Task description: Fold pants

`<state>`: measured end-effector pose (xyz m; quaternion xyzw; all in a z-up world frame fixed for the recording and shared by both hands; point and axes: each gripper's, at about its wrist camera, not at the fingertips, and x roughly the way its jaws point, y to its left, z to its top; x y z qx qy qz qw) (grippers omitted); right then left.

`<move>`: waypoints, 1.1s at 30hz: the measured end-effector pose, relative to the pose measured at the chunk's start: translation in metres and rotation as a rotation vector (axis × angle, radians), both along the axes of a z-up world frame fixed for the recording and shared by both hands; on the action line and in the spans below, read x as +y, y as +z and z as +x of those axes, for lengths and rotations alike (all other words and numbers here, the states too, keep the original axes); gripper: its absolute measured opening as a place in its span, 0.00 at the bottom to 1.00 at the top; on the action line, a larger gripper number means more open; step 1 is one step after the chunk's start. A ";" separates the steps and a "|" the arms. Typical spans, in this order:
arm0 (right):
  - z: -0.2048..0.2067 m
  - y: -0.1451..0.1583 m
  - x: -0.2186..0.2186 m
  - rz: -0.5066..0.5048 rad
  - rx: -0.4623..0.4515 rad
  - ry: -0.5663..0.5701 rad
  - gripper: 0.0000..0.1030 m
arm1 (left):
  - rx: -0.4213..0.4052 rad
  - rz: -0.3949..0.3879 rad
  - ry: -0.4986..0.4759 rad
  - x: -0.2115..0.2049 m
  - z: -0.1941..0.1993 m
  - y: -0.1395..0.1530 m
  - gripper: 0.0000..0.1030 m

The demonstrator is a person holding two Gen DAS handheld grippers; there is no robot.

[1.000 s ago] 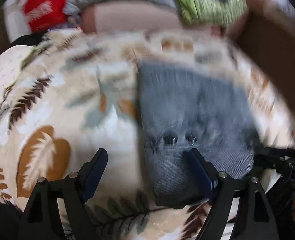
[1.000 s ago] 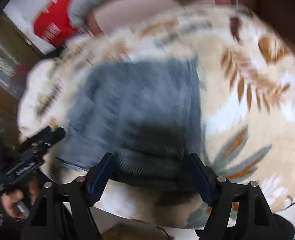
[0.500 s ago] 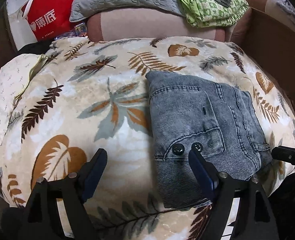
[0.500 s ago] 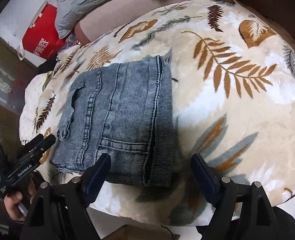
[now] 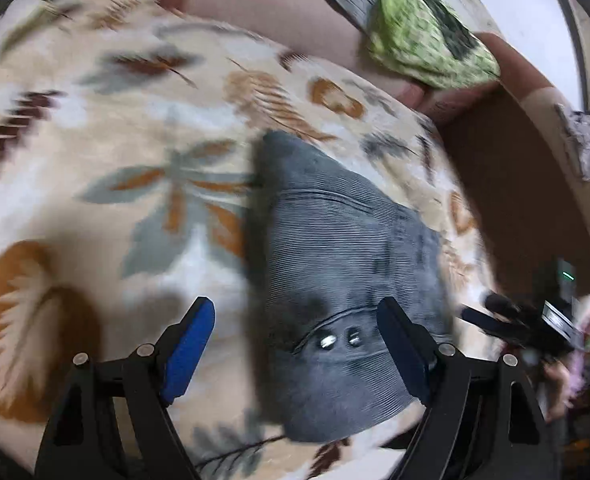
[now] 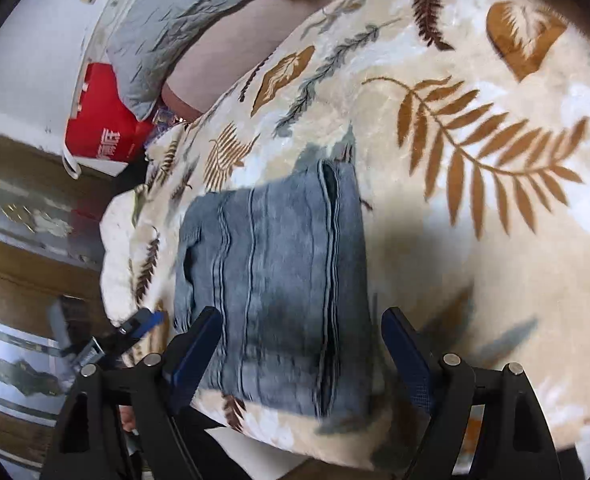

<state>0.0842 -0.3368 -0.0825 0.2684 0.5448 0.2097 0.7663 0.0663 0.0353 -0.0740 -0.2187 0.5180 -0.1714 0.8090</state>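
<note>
The grey-blue denim pants (image 5: 347,272) lie folded into a compact block on a cream blanket with leaf print (image 5: 95,200). In the left wrist view two metal buttons (image 5: 339,339) sit near the waistband. My left gripper (image 5: 295,348) is open and empty, above the near edge of the pants. My right gripper (image 6: 301,352) is open and empty, above the other near edge of the pants (image 6: 271,280). Each gripper shows in the other's view: the right gripper in the left wrist view (image 5: 519,324), the left gripper in the right wrist view (image 6: 107,344).
A grey quilted pillow (image 6: 167,28) and a green patterned cloth (image 5: 423,40) lie at the head of the bed. A red bag (image 6: 103,128) stands beside the bed. A brown wooden side panel (image 5: 507,200) borders the bed on the right.
Both grippers have shifted and tilted relative to the bed; the views are blurred by motion. The pants stay folded in the same place. Both grippers stay open.
</note>
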 end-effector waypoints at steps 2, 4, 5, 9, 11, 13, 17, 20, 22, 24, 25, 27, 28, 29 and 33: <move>0.021 -0.015 0.004 0.036 0.051 0.015 0.82 | 0.034 -0.044 -0.016 -0.008 0.011 -0.009 0.81; 0.034 -0.029 0.009 0.017 0.092 0.022 0.82 | 0.081 -0.080 -0.035 -0.018 0.021 -0.021 0.81; 0.038 -0.036 0.012 0.017 0.112 0.026 0.82 | 0.108 -0.066 -0.041 -0.025 0.024 -0.028 0.80; 0.040 -0.036 0.029 -0.048 0.098 0.062 0.21 | 0.083 0.017 -0.045 -0.045 0.024 -0.032 0.53; 0.038 -0.032 0.039 -0.116 0.079 0.080 0.18 | 0.066 0.054 -0.050 -0.049 0.025 -0.026 0.30; 0.034 -0.021 0.048 -0.159 0.047 0.090 0.14 | 0.036 0.092 -0.057 -0.052 0.021 -0.017 0.22; 0.021 0.010 0.065 -0.195 -0.049 0.130 0.12 | -0.069 0.163 -0.069 -0.059 0.010 0.010 0.19; 0.018 0.041 0.083 -0.199 -0.131 0.148 0.12 | -0.177 0.212 -0.056 -0.050 0.002 0.041 0.19; 0.023 0.062 0.098 -0.191 -0.184 0.161 0.12 | -0.240 0.218 -0.020 -0.032 0.006 0.067 0.19; 0.034 0.081 0.107 -0.167 -0.238 0.157 0.12 | -0.278 0.208 0.014 -0.013 0.016 0.080 0.19; 0.040 0.087 0.113 -0.152 -0.254 0.159 0.12 | -0.281 0.209 0.021 -0.007 0.020 0.082 0.19; 0.053 0.094 0.126 -0.152 -0.299 0.169 0.12 | -0.272 0.201 0.046 0.006 0.037 0.079 0.20; 0.060 0.092 0.132 -0.166 -0.308 0.167 0.12 | -0.256 0.199 0.050 0.011 0.047 0.071 0.20; 0.069 0.086 0.135 -0.156 -0.291 0.161 0.12 | -0.241 0.204 0.057 0.012 0.056 0.062 0.21; 0.095 0.038 0.149 -0.197 -0.236 0.157 0.15 | -0.126 0.283 0.068 0.011 0.080 0.008 0.31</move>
